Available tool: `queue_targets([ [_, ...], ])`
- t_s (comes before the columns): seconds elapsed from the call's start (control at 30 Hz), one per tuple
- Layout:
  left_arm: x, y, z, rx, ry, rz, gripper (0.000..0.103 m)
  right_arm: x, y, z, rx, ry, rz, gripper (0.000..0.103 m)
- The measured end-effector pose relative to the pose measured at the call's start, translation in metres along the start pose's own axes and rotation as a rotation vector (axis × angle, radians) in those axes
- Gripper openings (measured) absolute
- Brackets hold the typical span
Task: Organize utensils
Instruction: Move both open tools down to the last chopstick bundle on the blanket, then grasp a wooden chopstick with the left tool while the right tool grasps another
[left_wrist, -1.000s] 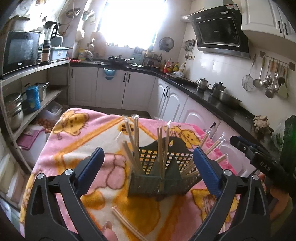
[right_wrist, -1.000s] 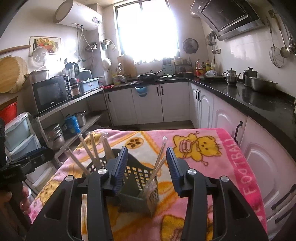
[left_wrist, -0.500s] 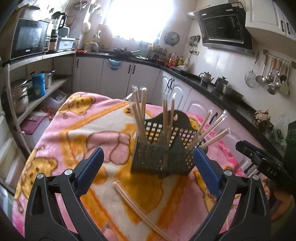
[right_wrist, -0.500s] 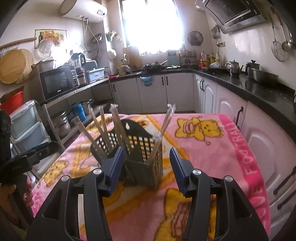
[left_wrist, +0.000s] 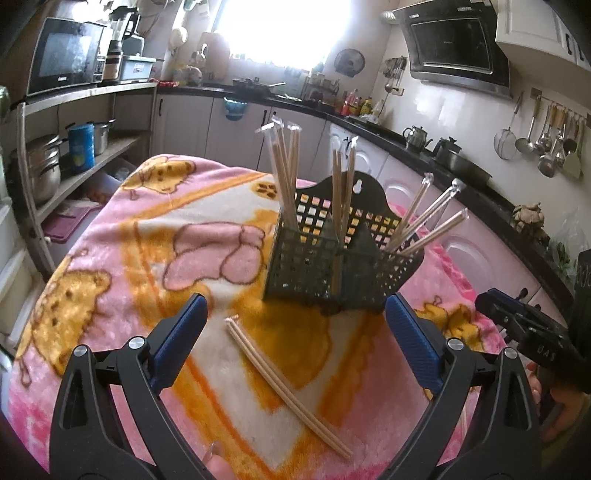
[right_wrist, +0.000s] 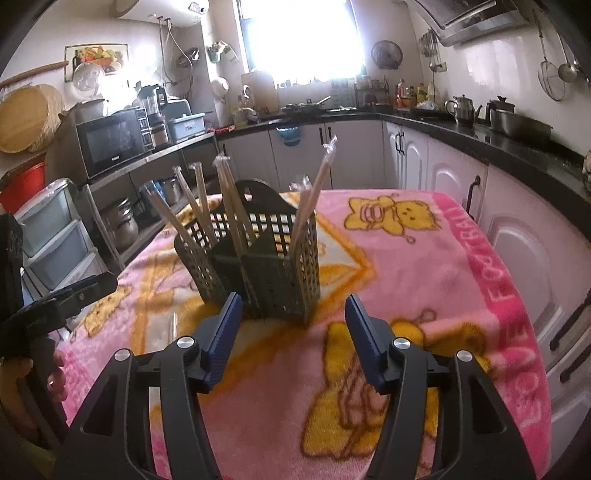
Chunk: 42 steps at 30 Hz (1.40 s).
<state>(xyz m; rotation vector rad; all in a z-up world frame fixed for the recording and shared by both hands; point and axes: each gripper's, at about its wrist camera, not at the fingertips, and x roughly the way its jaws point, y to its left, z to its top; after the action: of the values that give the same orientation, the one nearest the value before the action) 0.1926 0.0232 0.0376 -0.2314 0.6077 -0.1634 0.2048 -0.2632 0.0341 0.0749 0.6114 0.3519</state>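
Note:
A dark green mesh utensil basket (left_wrist: 334, 258) stands on the pink cartoon blanket (left_wrist: 110, 266), with several wrapped chopstick pairs upright or leaning in its compartments. It also shows in the right wrist view (right_wrist: 258, 266). One wrapped chopstick pair (left_wrist: 284, 387) lies flat on the blanket in front of the basket. My left gripper (left_wrist: 295, 339) is open and empty, hovering above the near end of that pair. My right gripper (right_wrist: 293, 332) is open and empty, just short of the basket's near side.
The right gripper's body (left_wrist: 532, 343) sits at the right edge of the left wrist view. Kitchen cabinets (right_wrist: 424, 166) and a black counter run behind and right of the table. Shelves with pots and a microwave (right_wrist: 110, 144) stand at the left.
Both grippers have pulled back and tilted down from the basket. The loose chopstick pair on the blanket has come fully into the left wrist view. Both stay open.

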Motion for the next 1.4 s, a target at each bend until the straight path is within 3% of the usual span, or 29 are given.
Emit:
queue_targets([
  [0.5, 0.010, -0.009, -0.027, 0.017, 0.056, -0.009, 0.088, -0.006, -0.016, -0.045, 0.024, 0.078, -0.014, 0.059],
  [0.93, 0.039, -0.011, -0.059, -0.004, 0.173, -0.024, 0.088, -0.002, -0.050, -0.078, 0.097, 0.166, -0.041, 0.059],
  [1.33, 0.075, 0.033, -0.056, -0.174, 0.259, 0.005, 0.088, 0.045, -0.078, -0.077, 0.178, 0.335, -0.064, 0.058],
  [1.4, 0.083, 0.044, -0.051, -0.221, 0.275, -0.001, 0.088, 0.055, -0.079, -0.073, 0.168, 0.357, -0.063, 0.046],
])
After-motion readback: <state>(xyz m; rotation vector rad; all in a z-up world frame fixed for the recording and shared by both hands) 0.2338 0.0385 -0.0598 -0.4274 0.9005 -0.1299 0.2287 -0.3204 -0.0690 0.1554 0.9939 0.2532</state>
